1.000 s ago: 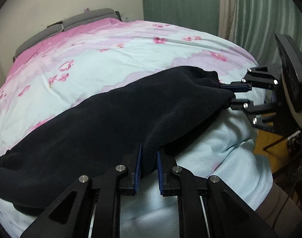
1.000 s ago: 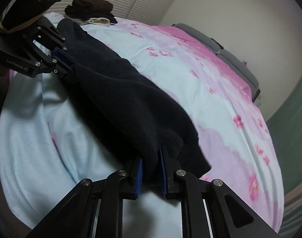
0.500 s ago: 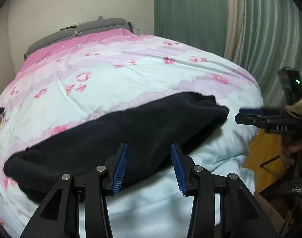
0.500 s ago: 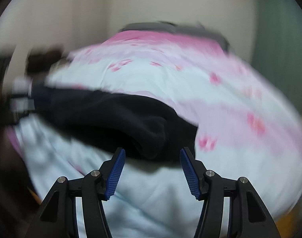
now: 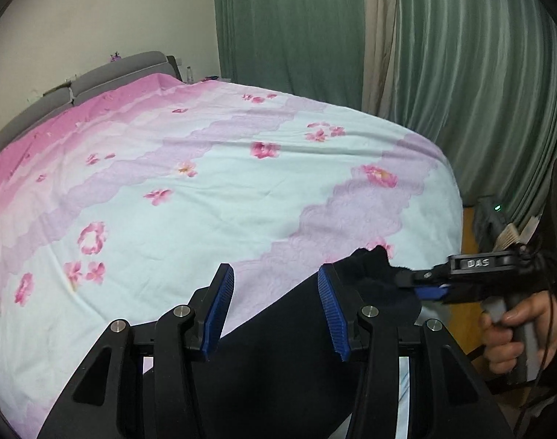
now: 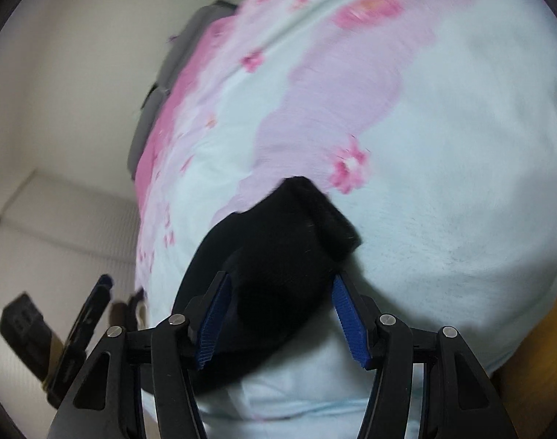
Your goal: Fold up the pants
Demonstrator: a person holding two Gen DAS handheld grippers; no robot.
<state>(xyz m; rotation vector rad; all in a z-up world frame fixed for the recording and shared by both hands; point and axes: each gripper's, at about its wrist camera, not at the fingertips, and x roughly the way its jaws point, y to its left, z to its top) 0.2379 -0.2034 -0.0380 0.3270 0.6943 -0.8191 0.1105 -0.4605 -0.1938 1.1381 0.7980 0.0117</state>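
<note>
The black pants (image 5: 296, 351) lie on the flowered bedspread (image 5: 205, 190), near its front edge. My left gripper (image 5: 275, 307) hovers above them; its jaws are opening and nothing is pinched between the blue pads. In the right wrist view the pants' end (image 6: 289, 241) lies under and between the pads of my right gripper (image 6: 282, 314), which is open and does not press on the cloth. From the left wrist view the right gripper (image 5: 415, 284) sits at that same end, rolled on its side and held by a hand (image 5: 516, 329). The left gripper (image 6: 119, 292) shows blurred at lower left.
A grey headboard (image 5: 95, 77) closes the far end of the bed. Green curtains (image 5: 443, 73) hang along the right side, with a strip of wooden floor (image 5: 470, 234) below them. A pale wall (image 6: 59, 73) is on the other side.
Both grippers were shut on the pants' edge and have let go and opened. The left one rose and pulled back. The right one rolled over and now sits at the pants' end.
</note>
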